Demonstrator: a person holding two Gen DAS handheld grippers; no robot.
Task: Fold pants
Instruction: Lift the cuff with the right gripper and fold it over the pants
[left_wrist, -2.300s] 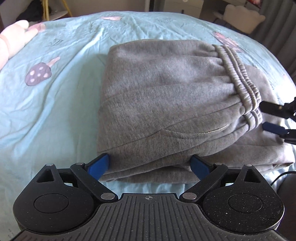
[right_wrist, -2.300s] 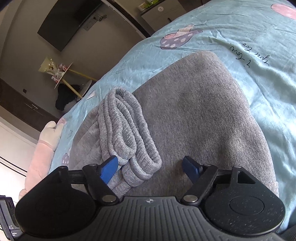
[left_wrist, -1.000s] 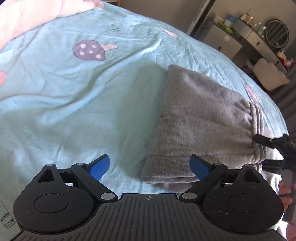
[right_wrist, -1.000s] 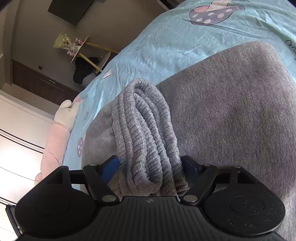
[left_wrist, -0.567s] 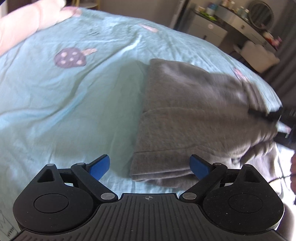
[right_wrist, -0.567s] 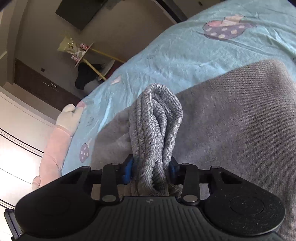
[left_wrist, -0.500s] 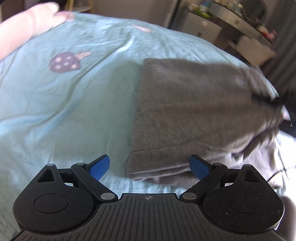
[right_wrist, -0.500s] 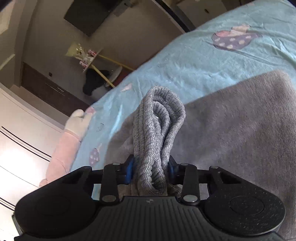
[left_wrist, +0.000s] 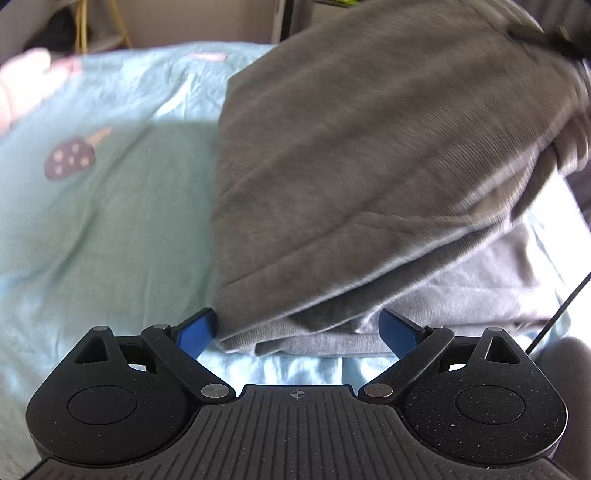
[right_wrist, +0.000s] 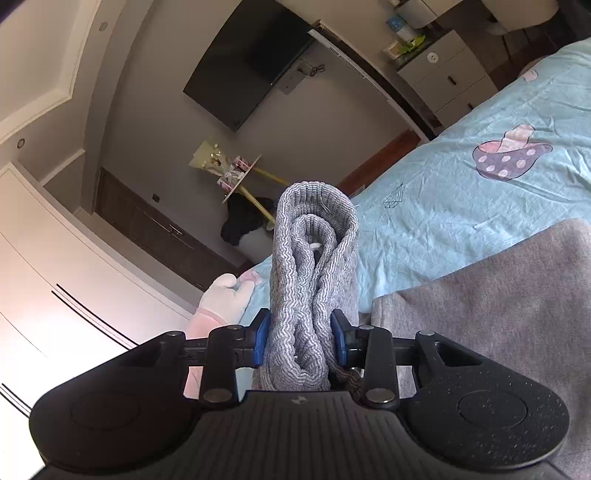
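Observation:
The grey folded pants (left_wrist: 369, 166) lie on the light blue bed sheet (left_wrist: 110, 206). Their right side is lifted high off the bed, the lower layers (left_wrist: 461, 288) stay flat. My left gripper (left_wrist: 299, 328) is open, its blue fingertips on either side of the pants' near edge. My right gripper (right_wrist: 301, 338) is shut on the ribbed waistband (right_wrist: 314, 258), bunched upright between its pads, with the grey pants body (right_wrist: 498, 314) to the right. It shows blurred at the top right of the left wrist view (left_wrist: 543, 33).
A pink plush toy (right_wrist: 221, 302) lies at the bed's far end. A wall TV (right_wrist: 251, 62), a white drawer unit (right_wrist: 450, 74) and a small side table (right_wrist: 236, 173) stand beyond the bed. A mushroom print (left_wrist: 70, 160) marks the sheet left of the pants.
My right gripper closed on the waistband and lifted it, raising the pants' right side. My left gripper moved in to the pants' near edge, still open.

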